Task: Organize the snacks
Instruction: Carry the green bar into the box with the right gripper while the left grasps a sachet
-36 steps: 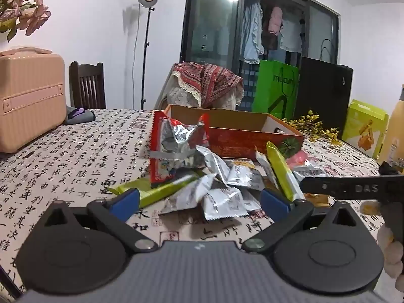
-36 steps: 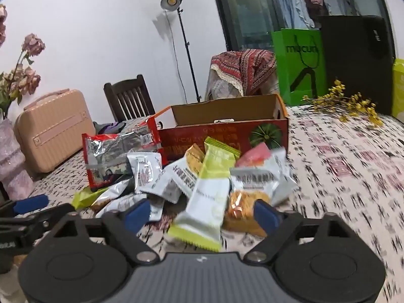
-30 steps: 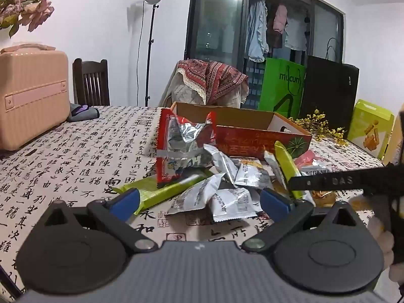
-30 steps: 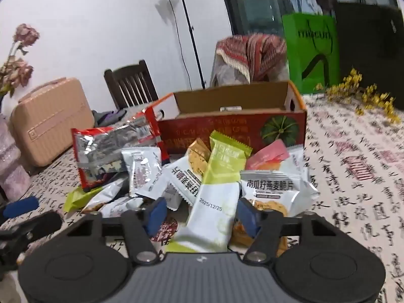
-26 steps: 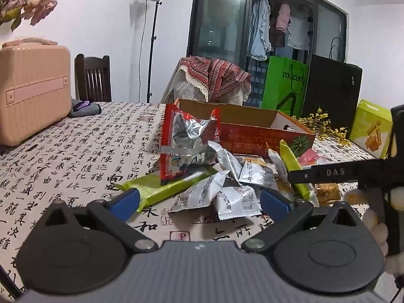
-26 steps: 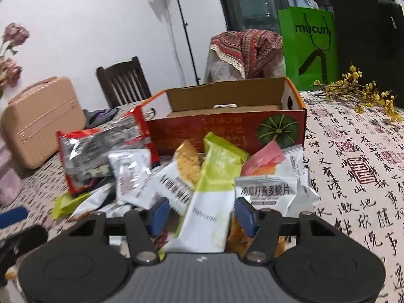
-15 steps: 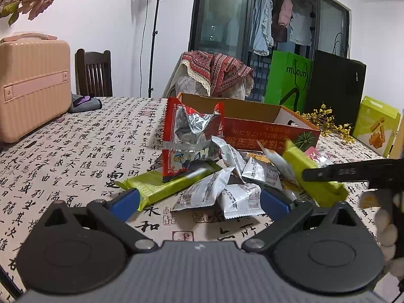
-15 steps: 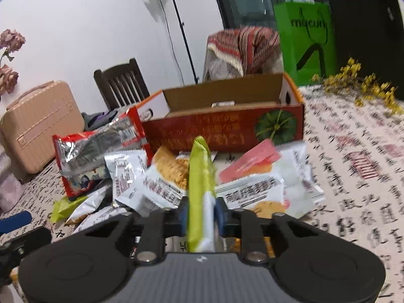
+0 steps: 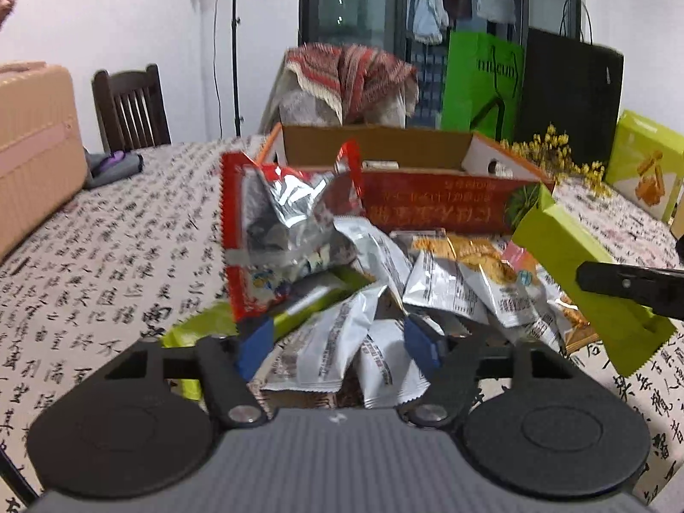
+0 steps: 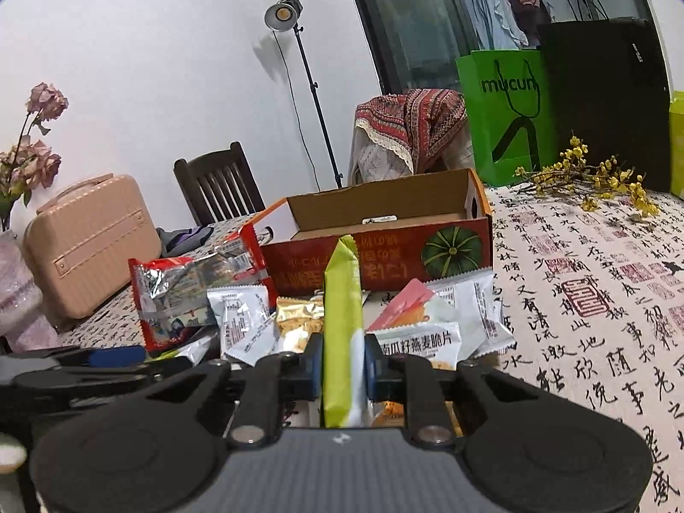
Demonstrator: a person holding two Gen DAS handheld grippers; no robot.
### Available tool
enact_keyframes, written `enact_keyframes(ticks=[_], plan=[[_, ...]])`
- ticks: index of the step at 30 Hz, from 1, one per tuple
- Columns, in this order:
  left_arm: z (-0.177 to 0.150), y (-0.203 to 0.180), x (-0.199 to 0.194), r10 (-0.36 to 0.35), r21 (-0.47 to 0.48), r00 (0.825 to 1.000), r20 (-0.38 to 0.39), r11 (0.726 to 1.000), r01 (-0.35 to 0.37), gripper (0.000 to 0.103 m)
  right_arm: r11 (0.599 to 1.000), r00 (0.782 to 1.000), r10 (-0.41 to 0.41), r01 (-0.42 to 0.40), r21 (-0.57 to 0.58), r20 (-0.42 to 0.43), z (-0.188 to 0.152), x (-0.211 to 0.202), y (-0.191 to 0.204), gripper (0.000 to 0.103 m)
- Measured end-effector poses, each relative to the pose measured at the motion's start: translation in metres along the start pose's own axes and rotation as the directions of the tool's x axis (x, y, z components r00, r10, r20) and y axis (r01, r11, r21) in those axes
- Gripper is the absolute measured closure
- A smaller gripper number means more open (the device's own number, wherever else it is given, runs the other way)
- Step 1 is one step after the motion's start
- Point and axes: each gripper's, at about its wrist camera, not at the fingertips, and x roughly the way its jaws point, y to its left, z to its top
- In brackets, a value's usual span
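A pile of snack packets [image 9: 384, 282] lies on the table in front of an open red cardboard box [image 9: 427, 196]. My right gripper [image 10: 343, 365] is shut on a long green snack packet [image 10: 342, 320], held edge-on and lifted above the pile; it shows at the right in the left wrist view [image 9: 585, 273]. My left gripper [image 9: 337, 342] is open, its blue fingertips either side of white packets [image 9: 325, 346] at the pile's near edge. A red and silver bag [image 9: 282, 231] leans at the pile's left. The box [image 10: 384, 235] holds one small item.
A pink case [image 10: 89, 239] and a wooden chair [image 10: 218, 184] stand at the left. A green bag [image 10: 504, 115], a black bag [image 10: 607, 98] and yellow flowers [image 10: 585, 175] are behind and right of the box. A green carton [image 9: 641, 171] is at the far right.
My right gripper closed on the long green packet and lifted it off the pile. My left gripper moved closer to the white packets and its jaws narrowed somewhat.
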Motion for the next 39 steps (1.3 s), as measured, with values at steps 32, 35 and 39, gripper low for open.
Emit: enact_keyframes(ticks=[32,35,39], plan=[[0.013,-0.017,-0.051,0.007,0.052,0.991,0.132,0.999,-0.014,0.096,0.999,0.999,0.009,-0.008,-0.033,0.054,0.004,-0.032,0.009,0.085],[0.021,-0.021,-0.057,-0.004,0.059,0.987,0.16,0.998,-0.006,0.096,0.999,0.998,0.012,-0.01,-0.034,0.069,0.011,-0.033,0.009,0.085],[0.034,-0.027,-0.059,-0.009,0.064,0.982,0.189,0.998,-0.003,0.096,0.999,0.997,0.02,-0.018,-0.038,0.071,0.023,-0.032,0.01,0.085]])
